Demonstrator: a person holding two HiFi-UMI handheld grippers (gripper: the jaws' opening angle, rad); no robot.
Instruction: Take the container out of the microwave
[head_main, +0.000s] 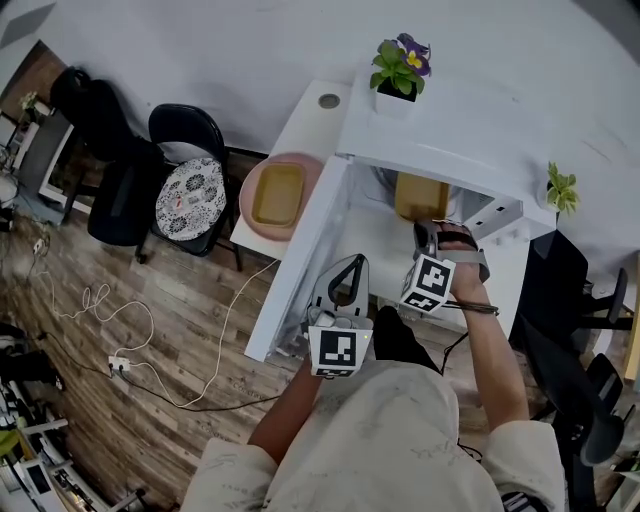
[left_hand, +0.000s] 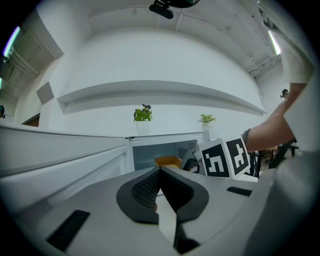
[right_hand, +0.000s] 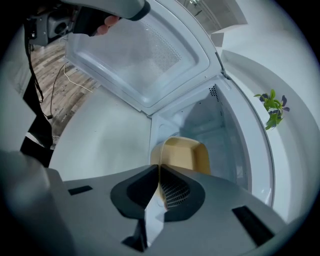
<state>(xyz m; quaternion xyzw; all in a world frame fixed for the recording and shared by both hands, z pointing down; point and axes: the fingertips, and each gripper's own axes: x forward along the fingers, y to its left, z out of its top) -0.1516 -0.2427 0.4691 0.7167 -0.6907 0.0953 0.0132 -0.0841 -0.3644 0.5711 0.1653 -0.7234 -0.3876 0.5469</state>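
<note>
Over at the left, on the wood floor (head_main: 150, 330), a black chair (head_main: 105, 170) stands beside a chair with a patterned cushion (head_main: 190, 195). A white cable trails across the boards to a power strip (head_main: 119, 363).

Next comes a white table (head_main: 305, 120) carrying a pink plate (head_main: 308, 170), and a shallow yellow tray (head_main: 278, 194) lies on that plate.

The microwave door (head_main: 300, 270) is swung wide open toward the person, its inner face turned to the right. The left gripper (left_hand: 160, 171) hangs just beside that door, in front of the opening. Its jaws are brought together at the tips with nothing between them. I cannot tell whether it touches the door.

The microwave (head_main: 450, 120) itself is white, with a flowering plant (head_main: 400, 65) in a white pot standing on its top.

The container (head_main: 420, 195), a yellow dish with rounded corners, sits on the floor of the cavity near the front, so it is not out yet.

The right gripper (right_hand: 159, 168) reaches down at a slant into the opening, right of the left one. Its jaws are drawn almost together, and the container's near rim runs straight into the pinch between the tips. It looks gripped by that thin edge, with the rest of the dish lying just beyond the jaws.

Further right, a small green plant (head_main: 560, 188) stands against the white wall, well apart from the microwave's opening.
</note>
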